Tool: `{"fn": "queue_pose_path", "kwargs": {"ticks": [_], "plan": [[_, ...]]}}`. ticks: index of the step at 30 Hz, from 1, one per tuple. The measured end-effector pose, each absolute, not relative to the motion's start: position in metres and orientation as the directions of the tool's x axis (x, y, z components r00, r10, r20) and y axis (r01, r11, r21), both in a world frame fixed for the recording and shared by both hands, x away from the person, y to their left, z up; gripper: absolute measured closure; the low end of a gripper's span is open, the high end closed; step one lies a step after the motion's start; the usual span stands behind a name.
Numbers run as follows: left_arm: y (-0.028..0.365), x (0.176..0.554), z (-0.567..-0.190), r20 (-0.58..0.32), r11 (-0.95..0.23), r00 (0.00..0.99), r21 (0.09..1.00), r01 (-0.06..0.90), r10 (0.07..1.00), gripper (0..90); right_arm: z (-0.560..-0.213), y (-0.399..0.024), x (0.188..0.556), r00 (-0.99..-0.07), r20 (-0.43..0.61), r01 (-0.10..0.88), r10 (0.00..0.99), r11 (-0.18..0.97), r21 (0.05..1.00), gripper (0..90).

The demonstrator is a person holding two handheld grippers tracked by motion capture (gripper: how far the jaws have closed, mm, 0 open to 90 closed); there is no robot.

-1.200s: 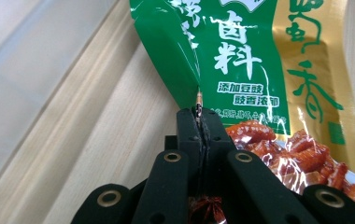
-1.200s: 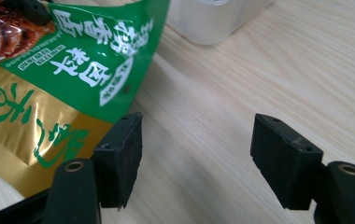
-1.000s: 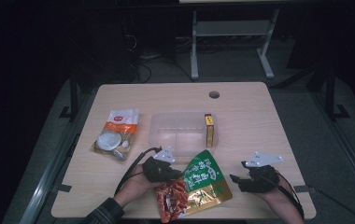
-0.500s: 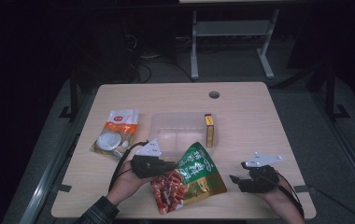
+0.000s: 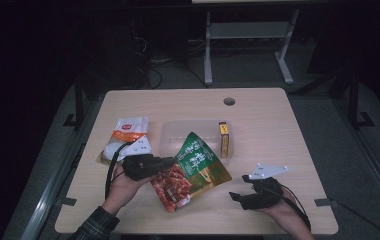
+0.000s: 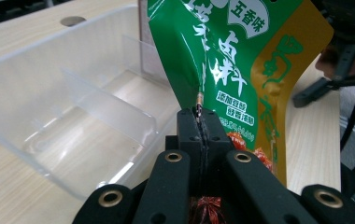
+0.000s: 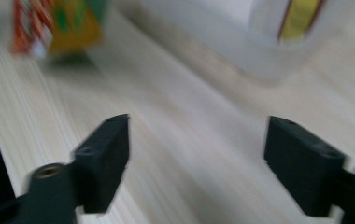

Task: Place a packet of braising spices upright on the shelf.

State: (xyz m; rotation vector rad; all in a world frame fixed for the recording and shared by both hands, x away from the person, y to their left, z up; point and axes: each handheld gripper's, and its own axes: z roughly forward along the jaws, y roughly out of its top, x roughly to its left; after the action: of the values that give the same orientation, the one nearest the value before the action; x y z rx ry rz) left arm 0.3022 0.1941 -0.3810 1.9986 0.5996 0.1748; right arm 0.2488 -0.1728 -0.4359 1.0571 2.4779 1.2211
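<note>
A green, gold and red snack bag (image 5: 194, 169) hangs tilted in front of a clear divided container (image 5: 178, 131), its top corner over the container's near wall. My left gripper (image 5: 170, 162) is shut on the bag's left edge. In the left gripper view the jaws (image 6: 199, 115) pinch the foil bag (image 6: 241, 70) beside the container (image 6: 49, 93). My right gripper (image 5: 235, 196) rests low at the front right. Its jaws (image 7: 196, 140) have just been opening and stand apart over bare wood with nothing between them. A yellow box (image 5: 224, 138) stands in the container's right end.
An orange and white snack bag (image 5: 130, 129) and a white round pack (image 5: 113, 148) lie left of the container. A cable hole (image 5: 229, 101) sits near the table's far edge. The right gripper view shows the container (image 7: 241, 42) and the held bag (image 7: 59, 23) blurred.
The left gripper has lifted the snack bag up and toward the container. The right gripper has shifted a little to the left and its jaws have widened.
</note>
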Motion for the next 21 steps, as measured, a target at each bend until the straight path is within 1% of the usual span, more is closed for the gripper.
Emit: {"fn": "queue_pose_path", "kwargs": {"ticks": [2,5,9,12,16,19,21], "plan": [[0.196,0.302,-0.380,-0.128,-0.363,0.862,0.869,0.336,0.491,89.8,-0.431,-0.165,0.251,-0.750,0.179,0.500,0.637,0.369,0.784,24.0],[0.198,0.302,-0.380,-0.134,-0.348,0.857,0.874,0.339,0.498,89.8,-0.429,-0.152,0.255,-0.778,0.180,0.465,0.603,0.358,0.810,25.2],[0.200,0.303,-0.382,-0.137,-0.338,0.850,0.877,0.343,0.509,89.8,-0.425,-0.138,0.262,-0.789,0.236,0.460,0.568,0.292,0.839,25.1],[0.201,0.303,-0.381,-0.149,-0.321,0.846,0.880,0.350,0.512,89.9,-0.423,-0.129,0.266,-0.795,0.251,0.450,0.552,0.258,0.855,25.6],[0.203,0.303,-0.380,-0.157,-0.307,0.843,0.884,0.352,0.514,89.9,-0.425,-0.120,0.273,-0.795,0.289,0.451,0.534,0.201,0.869,32.5],[0.205,0.302,-0.380,-0.161,-0.292,0.840,0.890,0.351,0.518,89.9,-0.427,-0.113,0.277,-0.797,0.294,0.450,0.527,0.195,0.871,37.4],[0.205,0.302,-0.379,-0.169,-0.279,0.838,0.893,0.352,0.518,89.8,-0.429,-0.108,0.280,-0.799,0.309,0.451,0.516,0.174,0.876,44.7]]}}
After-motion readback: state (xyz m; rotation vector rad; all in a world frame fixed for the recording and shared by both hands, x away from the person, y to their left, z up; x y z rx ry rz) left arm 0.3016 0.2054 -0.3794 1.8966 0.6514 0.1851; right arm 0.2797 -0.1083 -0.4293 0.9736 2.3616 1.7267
